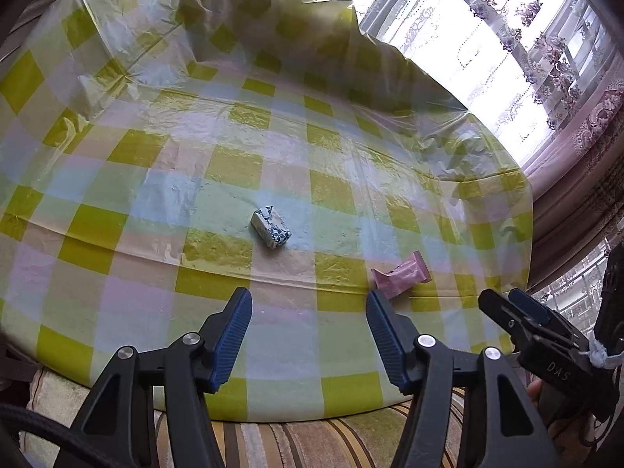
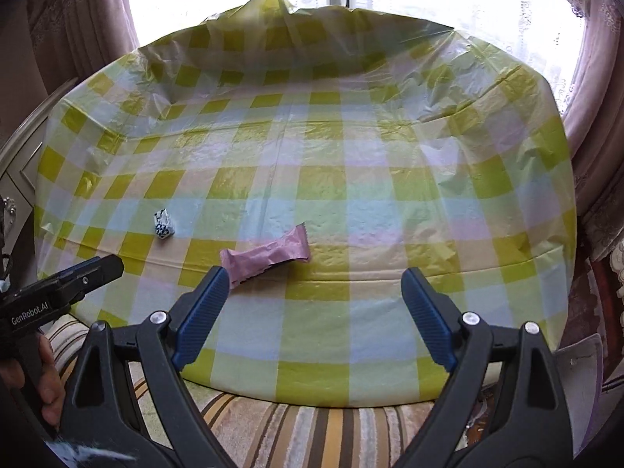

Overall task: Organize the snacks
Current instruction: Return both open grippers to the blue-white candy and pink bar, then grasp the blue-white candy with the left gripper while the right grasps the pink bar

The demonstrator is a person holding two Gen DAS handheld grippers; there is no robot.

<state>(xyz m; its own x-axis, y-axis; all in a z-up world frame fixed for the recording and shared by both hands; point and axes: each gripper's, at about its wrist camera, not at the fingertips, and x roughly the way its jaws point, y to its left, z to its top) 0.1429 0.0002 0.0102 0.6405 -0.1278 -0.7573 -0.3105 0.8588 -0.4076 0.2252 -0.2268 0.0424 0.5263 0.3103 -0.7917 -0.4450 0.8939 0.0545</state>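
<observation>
A small blue-and-white patterned snack pack (image 1: pixel 271 228) lies on the checked tablecloth (image 1: pixel 156 179), ahead of my left gripper (image 1: pixel 308 304), which is open and empty above the table's near edge. A pink wrapped snack bar (image 1: pixel 401 273) lies just beyond its right finger. In the right wrist view the pink bar (image 2: pixel 265 257) lies just past the left fingertip of my open, empty right gripper (image 2: pixel 314 282); the blue-and-white pack (image 2: pixel 163 226) is farther left. Each gripper shows from the side in the other's view: the right one (image 1: pixel 507 304) and the left one (image 2: pixel 101 267).
The tablecloth (image 2: pixel 390 179) is a crinkled yellow-green and white plastic sheet, raised at the far and side edges. A striped cushion (image 2: pixel 312 429) sits below the near edge. Curtains and bright windows (image 1: pixel 507 39) stand behind the table. A cabinet (image 2: pixel 23 163) is at the left.
</observation>
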